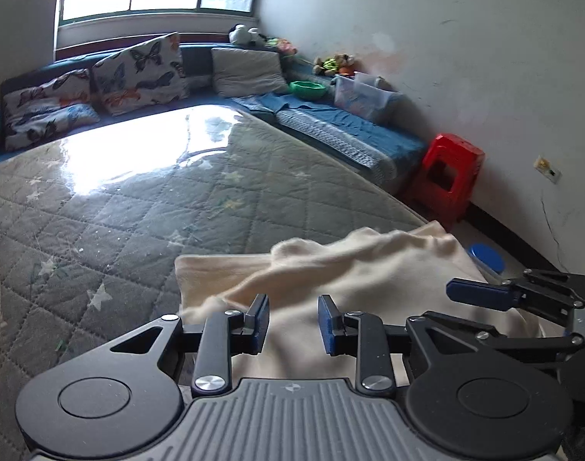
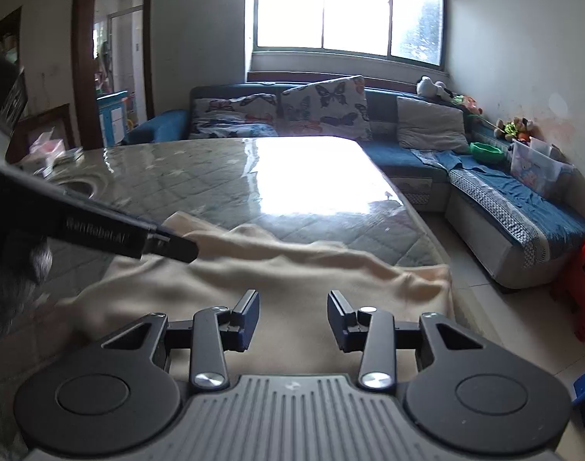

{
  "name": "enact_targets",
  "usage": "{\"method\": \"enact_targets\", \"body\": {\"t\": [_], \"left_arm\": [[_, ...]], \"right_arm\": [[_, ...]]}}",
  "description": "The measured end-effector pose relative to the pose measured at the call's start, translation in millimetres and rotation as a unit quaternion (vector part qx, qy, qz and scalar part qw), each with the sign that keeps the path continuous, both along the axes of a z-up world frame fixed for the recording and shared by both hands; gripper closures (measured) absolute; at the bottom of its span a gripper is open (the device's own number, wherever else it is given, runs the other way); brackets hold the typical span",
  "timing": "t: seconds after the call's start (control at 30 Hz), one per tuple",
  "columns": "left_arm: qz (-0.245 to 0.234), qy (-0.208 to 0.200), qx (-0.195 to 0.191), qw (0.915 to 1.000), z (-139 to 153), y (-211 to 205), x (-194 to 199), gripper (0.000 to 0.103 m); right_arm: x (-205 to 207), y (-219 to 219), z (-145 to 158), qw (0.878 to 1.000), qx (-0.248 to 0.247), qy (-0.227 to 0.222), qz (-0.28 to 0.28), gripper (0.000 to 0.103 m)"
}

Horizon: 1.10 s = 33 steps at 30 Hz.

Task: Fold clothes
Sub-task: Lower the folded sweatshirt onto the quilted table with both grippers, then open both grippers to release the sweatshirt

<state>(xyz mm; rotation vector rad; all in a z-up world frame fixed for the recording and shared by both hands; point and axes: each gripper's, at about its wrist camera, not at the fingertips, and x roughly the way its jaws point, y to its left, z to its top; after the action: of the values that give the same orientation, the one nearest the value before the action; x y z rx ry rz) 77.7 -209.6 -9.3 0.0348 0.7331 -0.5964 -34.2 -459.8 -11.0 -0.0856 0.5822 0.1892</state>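
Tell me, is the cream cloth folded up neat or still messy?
Still messy. The cream cloth lies rumpled on the table, with wavy ridges and no neat folded edges.

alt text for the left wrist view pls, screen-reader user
The open left gripper hovers over a rumpled cream cloth lying at the edge of a grey quilted table. The right gripper enters from the right; a blue sofa and red stool stand behind.

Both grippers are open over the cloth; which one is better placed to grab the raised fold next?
Probably the left gripper. The cream cloth's bunched fold rises just ahead of its open jaws. The right gripper faces mostly flat cloth, with the ridge farther off.
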Motion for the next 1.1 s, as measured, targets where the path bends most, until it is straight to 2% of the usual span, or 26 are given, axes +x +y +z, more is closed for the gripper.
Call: {"method": "enact_targets", "body": {"t": [0.17,0.33,0.47,0.57,0.73,0.9,1.0,1.1], "left_arm": [[-0.024,-0.024,0.022,0.9992,-5.0,5.2,-33.3,0.073],[-0.015,-0.045,0.033,0.9983,-7.9,11.2,-52.5,0.071],[-0.002,-0.034,0.024,0.9991,-11.2,17.7,-54.1,0.071],[0.006,-0.025,0.022,0.9994,-15.5,22.4,-53.5,0.069],[0.016,-0.013,0.013,0.9997,-14.8,28.8,-52.6,0.067],[0.031,0.003,0.001,0.9995,-13.2,36.9,-54.9,0.065],[0.041,0.019,-0.008,0.9989,-12.0,45.3,-55.0,0.06],[0.043,0.017,-0.007,0.9989,-8.5,50.2,-58.7,0.053]], "right_arm": [[-23.0,12.0,-8.7,1.0,-0.02,-0.002,0.006,0.062],[-31.1,18.5,-5.7,0.999,-0.032,-0.01,0.008,0.062],[-27.1,30.0,0.3,0.999,-0.018,-0.026,0.019,0.062],[-20.8,41.3,-5.6,0.999,-0.01,-0.02,0.033,0.061],[-21.8,57.2,-15.3,0.998,-0.041,-0.02,0.043,0.061],[-23.1,62.5,-4.9,0.998,-0.029,-0.033,0.049,0.058],[-18.3,67.6,-10.2,0.998,-0.027,-0.019,0.055,0.059],[-19.8,66.2,-10.6,0.998,-0.023,-0.018,0.055,0.058]]}}
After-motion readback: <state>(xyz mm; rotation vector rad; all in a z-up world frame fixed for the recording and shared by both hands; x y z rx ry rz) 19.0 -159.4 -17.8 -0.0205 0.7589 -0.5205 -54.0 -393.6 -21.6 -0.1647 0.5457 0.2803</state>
